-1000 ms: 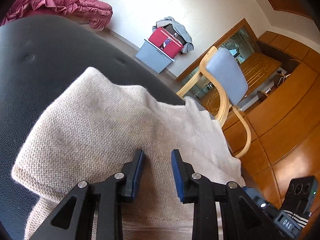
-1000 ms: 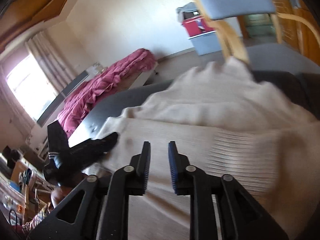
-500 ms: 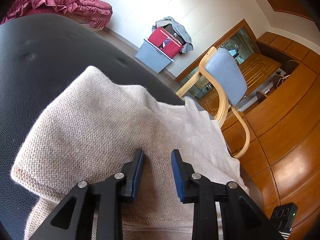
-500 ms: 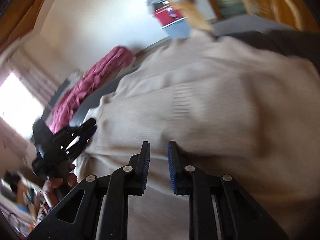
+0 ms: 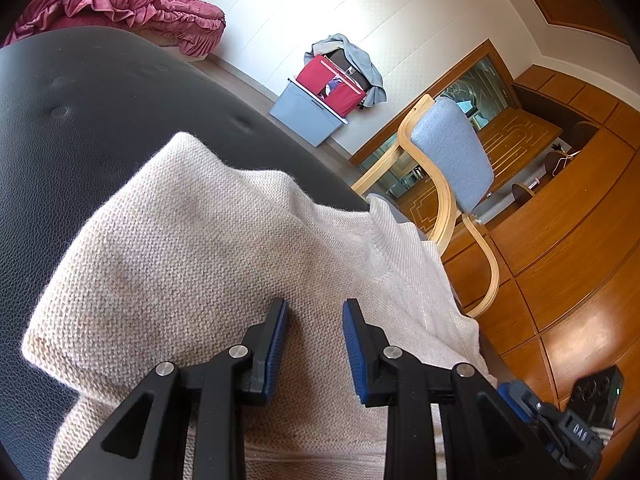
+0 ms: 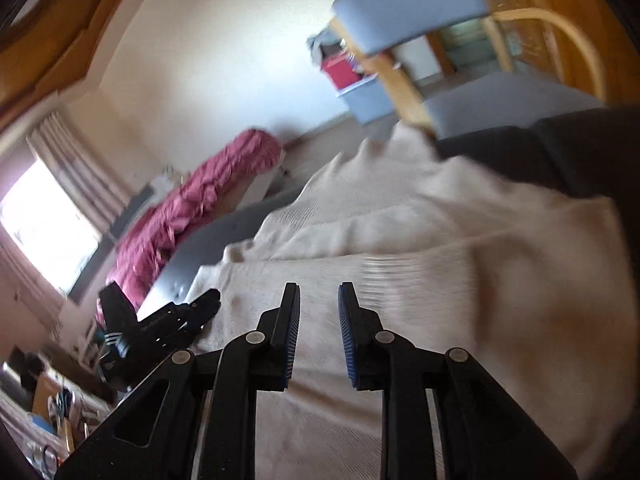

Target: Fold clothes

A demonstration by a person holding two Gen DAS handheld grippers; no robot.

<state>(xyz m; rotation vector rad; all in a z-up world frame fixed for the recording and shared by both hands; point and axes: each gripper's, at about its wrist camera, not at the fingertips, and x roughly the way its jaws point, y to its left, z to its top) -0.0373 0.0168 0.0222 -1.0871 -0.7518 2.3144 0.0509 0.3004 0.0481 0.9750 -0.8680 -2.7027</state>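
Folding one beige sweater (image 5: 208, 264) is the job; it lies spread on a black padded surface (image 5: 80, 120), partly doubled over, with a folded edge at the near left and the ribbed part toward the right. The left gripper (image 5: 314, 344) hovers over the knit with its fingers (image 5: 276, 344) parted by a small gap, nothing pinched between them. The right gripper (image 6: 319, 336) is above the right half of the sweater, its jaws opening, with no cloth between them; that view is blurred.

To do this step well, I would judge it best to lower each set of fingers onto an edge, take both layers of knit in a shallow pinch, then carry the flap over evenly so the fold line stays straight and no bunching forms.

Counted: one sweater, two grippers, one grey chair (image 5: 452, 160), one red bin (image 5: 332, 88) on one blue box (image 5: 304, 120), one bed with a red cover (image 5: 120, 4).
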